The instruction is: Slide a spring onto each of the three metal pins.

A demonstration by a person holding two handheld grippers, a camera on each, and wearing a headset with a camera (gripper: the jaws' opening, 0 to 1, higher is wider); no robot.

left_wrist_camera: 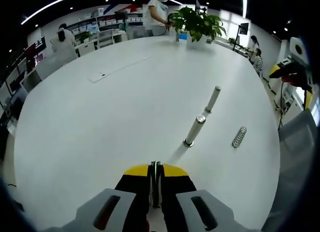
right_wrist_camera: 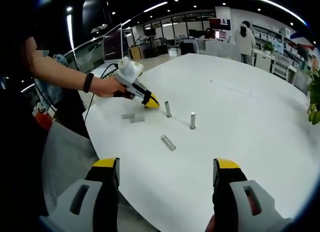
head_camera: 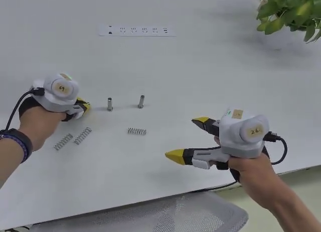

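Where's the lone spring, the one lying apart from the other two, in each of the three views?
Head view: the lone spring lies near centre, just below the two upright pins.
Left gripper view: the lone spring sits right of centre, right of the nearer pin.
Right gripper view: the lone spring lies centre, below the two upright pins.
Shared landmark: the two upright pins.

Broad white table (head_camera: 210, 66) stretching away, brightly lit, with a white power strip (head_camera: 137, 30) lying far across it and a leafy potted plant (head_camera: 288, 9) at the far right; grey mesh chair (head_camera: 190, 214) at the near edge; beyond, open-plan office desks (right_wrist_camera: 200, 44) under ceiling light strips (right_wrist_camera: 156, 6)
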